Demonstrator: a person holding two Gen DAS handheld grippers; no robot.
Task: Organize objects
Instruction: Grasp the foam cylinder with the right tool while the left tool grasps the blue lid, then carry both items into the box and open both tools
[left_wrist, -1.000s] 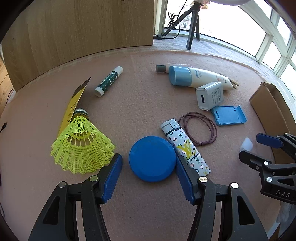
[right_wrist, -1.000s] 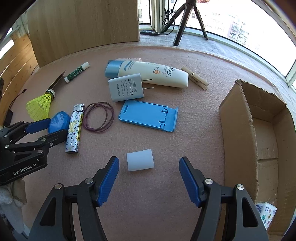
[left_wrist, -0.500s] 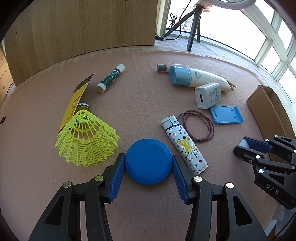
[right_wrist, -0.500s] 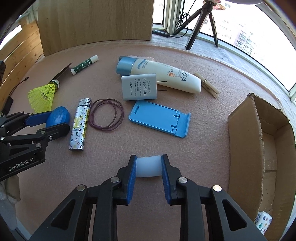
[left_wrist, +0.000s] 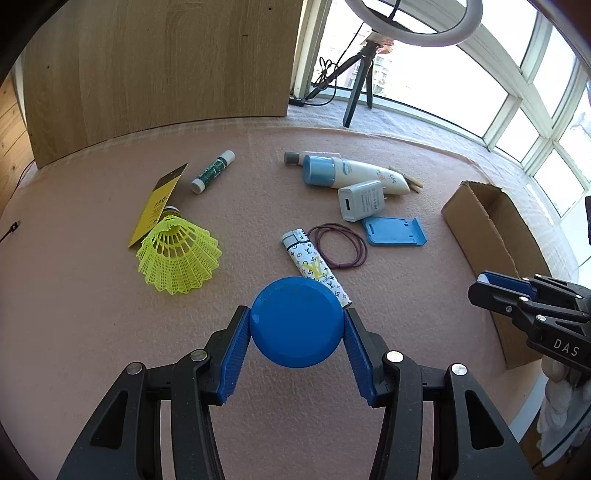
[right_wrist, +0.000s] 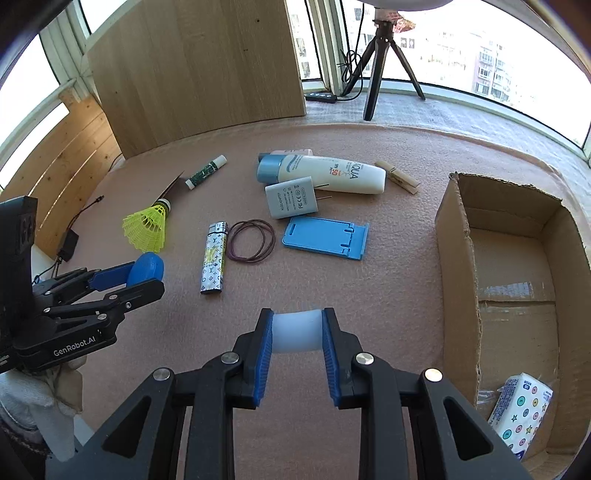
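Note:
My left gripper (left_wrist: 295, 325) is shut on a round blue disc (left_wrist: 295, 326) and holds it above the pink table; the disc also shows in the right wrist view (right_wrist: 147, 267). My right gripper (right_wrist: 295, 332) is shut on a small white cylinder (right_wrist: 295, 330), lifted off the table. An open cardboard box (right_wrist: 517, 258) stands at the right, with a small patterned tissue pack (right_wrist: 521, 413) inside. The box also shows in the left wrist view (left_wrist: 480, 229).
On the table lie a yellow shuttlecock (left_wrist: 177, 254), a patterned lighter (left_wrist: 314, 266), a hair band loop (left_wrist: 341, 245), a blue phone stand (left_wrist: 393, 230), a white charger (left_wrist: 364, 201), a sunscreen tube (left_wrist: 351, 175), a glue stick (left_wrist: 212, 171) and a clothespin (right_wrist: 397, 177).
Both grippers closed on their objects and lifted: the left took the blue disc, the right took the white cylinder. Both rose away from the table.

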